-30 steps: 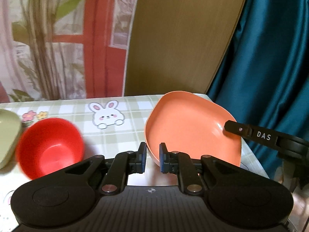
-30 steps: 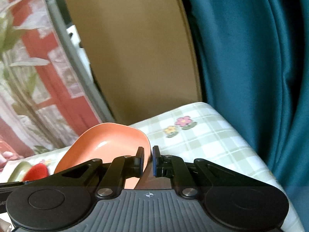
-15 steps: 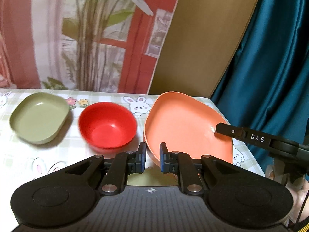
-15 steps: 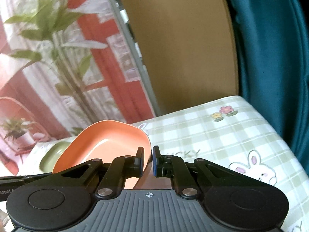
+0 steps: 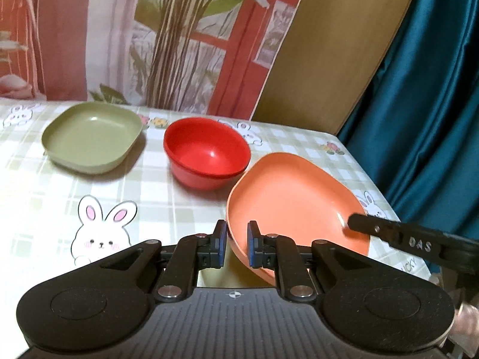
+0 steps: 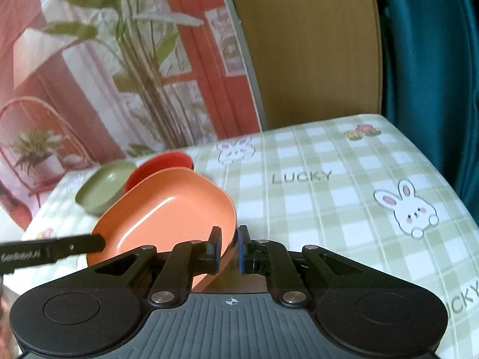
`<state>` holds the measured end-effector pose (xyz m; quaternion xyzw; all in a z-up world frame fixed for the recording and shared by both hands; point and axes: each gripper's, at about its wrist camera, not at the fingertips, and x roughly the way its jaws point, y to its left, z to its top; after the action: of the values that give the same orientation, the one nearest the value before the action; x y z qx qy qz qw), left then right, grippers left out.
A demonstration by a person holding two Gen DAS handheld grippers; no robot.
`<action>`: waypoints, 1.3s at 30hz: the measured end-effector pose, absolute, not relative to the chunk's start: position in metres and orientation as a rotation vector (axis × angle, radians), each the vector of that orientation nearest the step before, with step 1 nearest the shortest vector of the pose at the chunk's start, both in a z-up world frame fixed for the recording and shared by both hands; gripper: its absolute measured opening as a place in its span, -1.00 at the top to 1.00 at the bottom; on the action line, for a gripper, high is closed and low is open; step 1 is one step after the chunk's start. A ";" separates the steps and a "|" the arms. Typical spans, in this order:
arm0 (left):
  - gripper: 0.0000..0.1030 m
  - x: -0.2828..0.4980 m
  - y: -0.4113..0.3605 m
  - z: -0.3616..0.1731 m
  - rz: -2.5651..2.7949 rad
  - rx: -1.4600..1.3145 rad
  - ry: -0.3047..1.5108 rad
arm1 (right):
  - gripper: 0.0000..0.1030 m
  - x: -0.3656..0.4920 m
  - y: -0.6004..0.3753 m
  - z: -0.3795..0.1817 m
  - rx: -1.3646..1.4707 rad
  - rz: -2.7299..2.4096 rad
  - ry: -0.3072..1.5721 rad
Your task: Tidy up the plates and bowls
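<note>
An orange plate is held tilted above the table by both grippers. My left gripper is shut on its near rim. My right gripper is shut on its opposite rim; the plate fills the left of the right wrist view. A red bowl stands on the table just beyond the plate, and a green plate lies to the left of the bowl. Both also show behind the orange plate in the right wrist view, the bowl mostly hidden, the green plate beside it.
The table wears a green checked cloth with rabbits. A wooden board leans behind it and a teal curtain hangs at the right, past the table's edge. A printed backdrop stands behind.
Both grippers have swung left and lowered with the orange plate. The red bowl and green plate have come into fuller view, and the plate now sits close to the red bowl.
</note>
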<state>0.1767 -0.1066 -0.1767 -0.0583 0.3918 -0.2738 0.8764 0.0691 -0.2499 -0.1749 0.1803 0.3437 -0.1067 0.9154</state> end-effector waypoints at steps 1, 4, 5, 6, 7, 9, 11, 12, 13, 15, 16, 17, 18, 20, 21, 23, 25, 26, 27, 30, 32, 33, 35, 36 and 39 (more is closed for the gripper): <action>0.71 0.177 -0.105 -0.179 -0.572 -0.123 0.819 | 0.80 0.066 -0.247 -0.177 0.368 -0.217 0.718; 0.71 0.176 -0.101 -0.183 -0.573 -0.126 0.817 | 0.80 0.062 -0.242 -0.183 0.375 -0.211 0.744; 0.71 0.176 -0.100 -0.185 -0.572 -0.125 0.814 | 0.80 0.061 -0.241 -0.186 0.380 -0.207 0.753; 0.71 0.177 -0.100 -0.186 -0.567 -0.122 0.813 | 0.80 0.060 -0.240 -0.188 0.382 -0.203 0.762; 0.71 0.178 -0.100 -0.188 -0.564 -0.124 0.815 | 0.79 0.060 -0.237 -0.190 0.380 -0.199 0.771; 0.71 0.175 -0.097 -0.190 -0.556 -0.132 0.824 | 0.78 0.059 -0.232 -0.193 0.375 -0.193 0.785; 0.71 0.175 -0.095 -0.192 -0.551 -0.125 0.832 | 0.77 0.059 -0.229 -0.196 0.373 -0.183 0.800; 0.71 0.174 -0.094 -0.193 -0.549 -0.118 0.834 | 0.77 0.059 -0.228 -0.198 0.374 -0.178 0.807; 0.71 0.175 -0.094 -0.194 -0.546 -0.114 0.835 | 0.77 0.059 -0.227 -0.199 0.374 -0.174 0.813; 0.71 0.176 -0.092 -0.195 -0.545 -0.115 0.837 | 0.77 0.059 -0.227 -0.202 0.378 -0.170 0.820; 0.71 0.176 -0.093 -0.195 -0.544 -0.113 0.837 | 0.77 0.059 -0.227 -0.203 0.380 -0.168 0.822; 0.71 0.176 -0.093 -0.196 -0.544 -0.109 0.836 | 0.77 0.059 -0.227 -0.203 0.381 -0.167 0.823; 0.71 0.176 -0.094 -0.196 -0.543 -0.103 0.836 | 0.76 0.058 -0.227 -0.204 0.380 -0.167 0.824; 0.71 0.175 -0.096 -0.197 -0.545 -0.093 0.837 | 0.76 0.058 -0.228 -0.205 0.374 -0.170 0.825; 0.71 0.174 -0.097 -0.197 -0.548 -0.089 0.837 | 0.76 0.058 -0.228 -0.206 0.365 -0.174 0.825; 0.71 0.174 -0.099 -0.198 -0.546 -0.079 0.840 | 0.76 0.057 -0.226 -0.207 0.352 -0.173 0.826; 0.71 0.174 -0.101 -0.200 -0.535 -0.070 0.840 | 0.76 0.058 -0.226 -0.207 0.349 -0.171 0.825; 0.71 0.174 -0.101 -0.201 -0.533 -0.071 0.841 | 0.76 0.058 -0.226 -0.207 0.346 -0.170 0.825; 0.71 0.175 -0.101 -0.202 -0.531 -0.073 0.842 | 0.76 0.058 -0.226 -0.207 0.344 -0.170 0.826; 0.71 0.174 -0.101 -0.202 -0.528 -0.071 0.842 | 0.75 0.058 -0.227 -0.207 0.341 -0.168 0.828; 0.71 0.174 -0.101 -0.202 -0.528 -0.072 0.842 | 0.75 0.058 -0.227 -0.207 0.334 -0.164 0.830; 0.71 0.174 -0.101 -0.203 -0.528 -0.074 0.843 | 0.73 0.058 -0.227 -0.207 0.330 -0.160 0.830; 0.70 0.174 -0.101 -0.204 -0.523 -0.078 0.849 | 0.67 0.058 -0.225 -0.207 0.319 -0.152 0.831; 0.71 0.174 -0.099 -0.204 -0.520 -0.080 0.849 | 0.66 0.058 -0.225 -0.207 0.311 -0.150 0.832; 0.71 0.176 -0.097 -0.205 -0.510 -0.090 0.852 | 0.60 0.058 -0.225 -0.207 0.310 -0.152 0.835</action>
<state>0.1757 -0.0969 -0.2049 -0.0432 0.4087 -0.2447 0.8782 0.0577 -0.2253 -0.2069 0.1498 0.4033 -0.0732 0.8998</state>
